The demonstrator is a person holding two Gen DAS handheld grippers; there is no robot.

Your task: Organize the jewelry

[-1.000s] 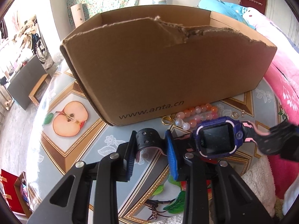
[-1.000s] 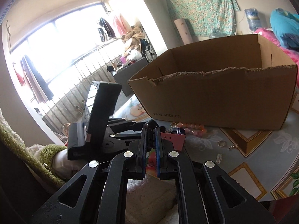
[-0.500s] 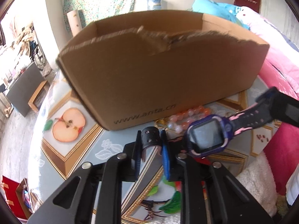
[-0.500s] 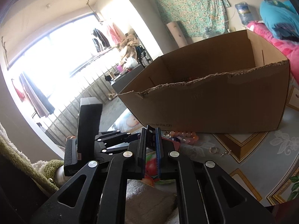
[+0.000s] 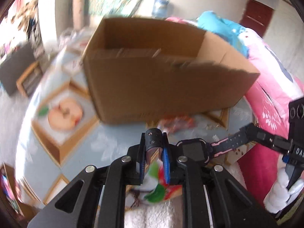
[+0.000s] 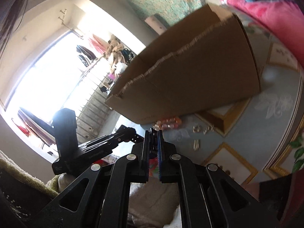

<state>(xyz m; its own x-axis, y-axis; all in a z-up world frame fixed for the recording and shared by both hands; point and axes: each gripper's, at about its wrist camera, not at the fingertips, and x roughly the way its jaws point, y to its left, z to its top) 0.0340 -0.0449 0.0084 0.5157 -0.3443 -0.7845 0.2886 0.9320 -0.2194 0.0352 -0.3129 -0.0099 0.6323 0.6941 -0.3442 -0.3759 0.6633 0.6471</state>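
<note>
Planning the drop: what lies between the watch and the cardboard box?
In the left wrist view, a blurred bead bracelet lies on the table between the watch and the cardboard box.

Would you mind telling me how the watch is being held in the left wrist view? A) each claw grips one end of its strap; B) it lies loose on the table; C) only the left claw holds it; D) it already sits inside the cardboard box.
A: the left claw is shut on one end of the strap and the right claw on the other, with the watch stretched between them.
</note>
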